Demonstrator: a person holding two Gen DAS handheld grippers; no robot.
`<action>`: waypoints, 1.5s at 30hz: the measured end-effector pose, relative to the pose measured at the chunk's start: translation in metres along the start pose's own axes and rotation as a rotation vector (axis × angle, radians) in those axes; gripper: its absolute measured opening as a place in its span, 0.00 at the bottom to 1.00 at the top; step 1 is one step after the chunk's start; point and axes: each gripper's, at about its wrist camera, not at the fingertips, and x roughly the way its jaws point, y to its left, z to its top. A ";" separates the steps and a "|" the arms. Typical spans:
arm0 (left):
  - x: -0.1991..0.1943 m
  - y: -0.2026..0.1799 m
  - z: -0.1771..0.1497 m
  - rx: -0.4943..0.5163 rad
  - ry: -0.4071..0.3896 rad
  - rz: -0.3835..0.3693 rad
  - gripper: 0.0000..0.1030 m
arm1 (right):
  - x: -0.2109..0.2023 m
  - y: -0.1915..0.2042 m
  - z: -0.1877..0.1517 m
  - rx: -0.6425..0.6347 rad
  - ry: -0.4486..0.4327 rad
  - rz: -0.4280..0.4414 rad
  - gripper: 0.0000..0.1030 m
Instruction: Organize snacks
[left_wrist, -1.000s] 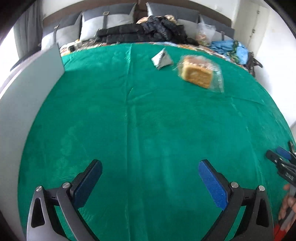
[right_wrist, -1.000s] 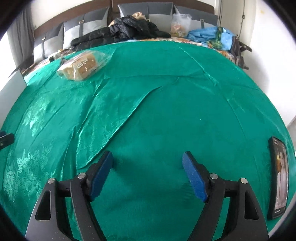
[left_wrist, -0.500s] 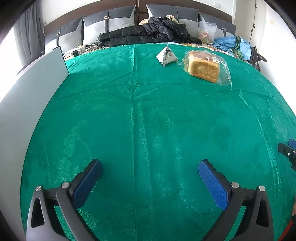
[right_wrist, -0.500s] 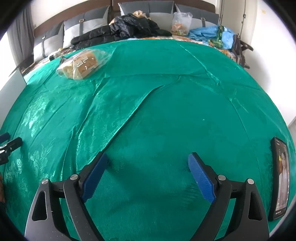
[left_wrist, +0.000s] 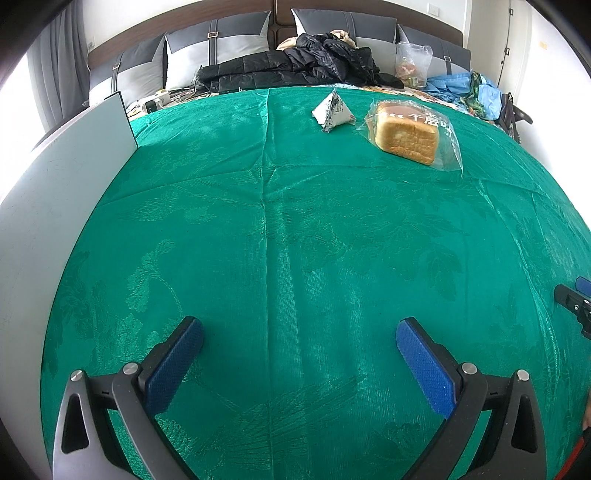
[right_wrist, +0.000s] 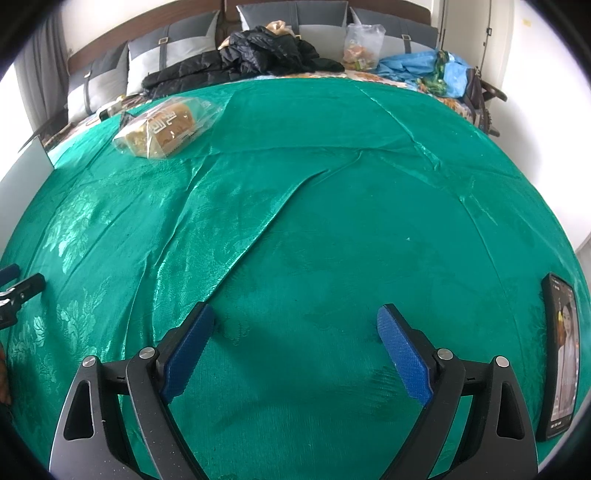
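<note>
A loaf of bread in a clear bag (left_wrist: 410, 134) lies far off on the green cloth (left_wrist: 295, 229), with a small white pyramid-shaped packet (left_wrist: 332, 110) just to its left. The right wrist view has the same bread bag (right_wrist: 166, 127) at the upper left. My left gripper (left_wrist: 299, 332) hovers open over bare cloth, well short of both snacks. Over bare cloth too, my right gripper (right_wrist: 295, 319) stands wide open with nothing between its blue pads. At the right edge of the left wrist view a tip of the right gripper (left_wrist: 574, 302) shows.
A grey board (left_wrist: 55, 206) stands upright along the cloth's left side. A phone (right_wrist: 561, 354) lies near the right edge. Behind the cloth are pillows, a black jacket (left_wrist: 295, 62), a clear bag of food (right_wrist: 362, 44) and blue fabric (right_wrist: 421, 70).
The right gripper's jaws opened wider. The left wrist view tilted, so the snacks shifted in frame and lost their blur; the right gripper's tip drew back toward that view's edge.
</note>
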 end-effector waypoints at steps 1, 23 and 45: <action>0.000 0.000 0.000 0.000 0.000 0.000 1.00 | 0.000 0.000 0.000 0.000 0.000 0.000 0.90; 0.014 0.008 0.069 -0.060 0.059 -0.088 1.00 | -0.001 0.000 0.000 0.001 0.001 0.001 0.91; 0.143 -0.022 0.233 0.045 0.029 -0.074 0.51 | -0.002 0.001 -0.001 0.002 0.002 0.002 0.92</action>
